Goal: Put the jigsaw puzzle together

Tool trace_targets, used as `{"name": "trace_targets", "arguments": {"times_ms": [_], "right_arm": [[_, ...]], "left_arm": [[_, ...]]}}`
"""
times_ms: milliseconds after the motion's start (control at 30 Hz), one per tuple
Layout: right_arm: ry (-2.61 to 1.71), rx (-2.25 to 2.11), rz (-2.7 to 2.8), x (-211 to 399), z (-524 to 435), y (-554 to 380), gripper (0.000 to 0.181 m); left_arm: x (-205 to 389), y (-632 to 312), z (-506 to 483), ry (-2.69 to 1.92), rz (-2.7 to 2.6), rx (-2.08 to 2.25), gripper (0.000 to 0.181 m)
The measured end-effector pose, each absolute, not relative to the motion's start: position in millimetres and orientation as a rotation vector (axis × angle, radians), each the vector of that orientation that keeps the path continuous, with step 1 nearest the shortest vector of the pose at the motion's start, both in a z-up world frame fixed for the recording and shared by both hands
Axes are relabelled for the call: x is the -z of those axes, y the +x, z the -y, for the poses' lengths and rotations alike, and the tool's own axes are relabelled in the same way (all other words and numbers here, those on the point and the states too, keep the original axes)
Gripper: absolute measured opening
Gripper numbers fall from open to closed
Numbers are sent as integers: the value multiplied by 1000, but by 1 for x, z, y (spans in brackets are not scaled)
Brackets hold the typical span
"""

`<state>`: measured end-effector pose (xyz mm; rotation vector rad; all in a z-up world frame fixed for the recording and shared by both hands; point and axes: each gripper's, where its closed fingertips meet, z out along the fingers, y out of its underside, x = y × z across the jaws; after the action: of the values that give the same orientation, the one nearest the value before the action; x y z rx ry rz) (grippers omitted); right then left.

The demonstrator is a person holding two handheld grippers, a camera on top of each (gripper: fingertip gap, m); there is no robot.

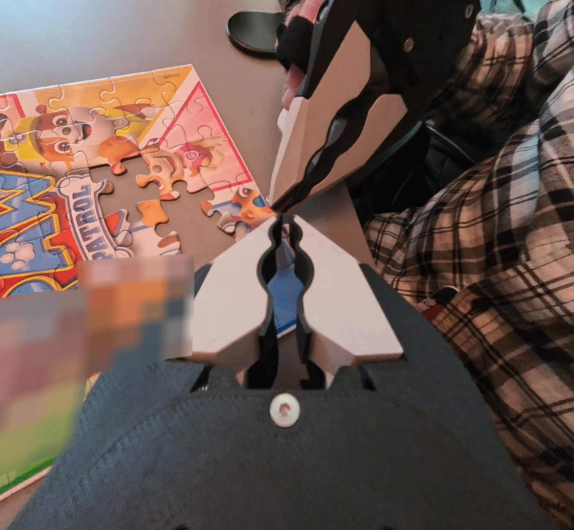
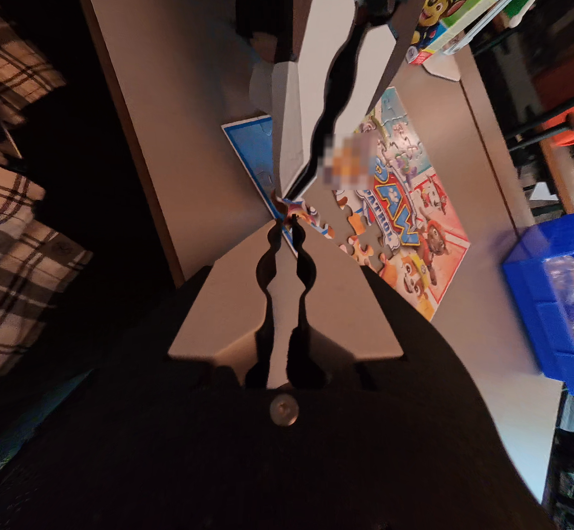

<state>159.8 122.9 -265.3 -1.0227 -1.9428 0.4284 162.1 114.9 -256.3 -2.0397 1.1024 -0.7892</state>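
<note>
A partly assembled cartoon jigsaw puzzle (image 1: 93, 129) lies flat on the grey table (image 1: 124, 18), with an open gap (image 1: 124, 187) in its middle. It also shows in the right wrist view (image 2: 413, 235). A loose puzzle piece (image 1: 245, 209), orange and blue, sits at the puzzle's near edge. My left gripper (image 1: 282, 220) and my right gripper (image 1: 275, 204) meet tip to tip at this piece, both nearly closed on its edge. In the right wrist view the right gripper (image 2: 285, 220) pinches the piece (image 2: 293, 207) from below and the left gripper (image 2: 282, 195) from above.
The puzzle box (image 2: 450, 2) lies at the far end of the table. A blue bin (image 2: 540, 297) stands beside the puzzle. A black round disc (image 1: 251, 30) sits near the table edge. A person's plaid sleeve (image 1: 466, 235) is close on the right. Both grippers' tips are close together, under 4 cm apart.
</note>
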Motion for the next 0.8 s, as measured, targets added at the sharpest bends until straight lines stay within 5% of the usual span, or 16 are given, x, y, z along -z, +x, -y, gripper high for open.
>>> {"name": "trace_targets", "arguments": {"times_ms": [433,800], "right_arm": [[-1047,-182,1730,220,-177,156,0],[-1169,203,1841,263,-210,137,0]], "left_arm": [[237,123,-143,-2037,-960,628,31],[274,107,-152,-2194,-990,468,35]]}}
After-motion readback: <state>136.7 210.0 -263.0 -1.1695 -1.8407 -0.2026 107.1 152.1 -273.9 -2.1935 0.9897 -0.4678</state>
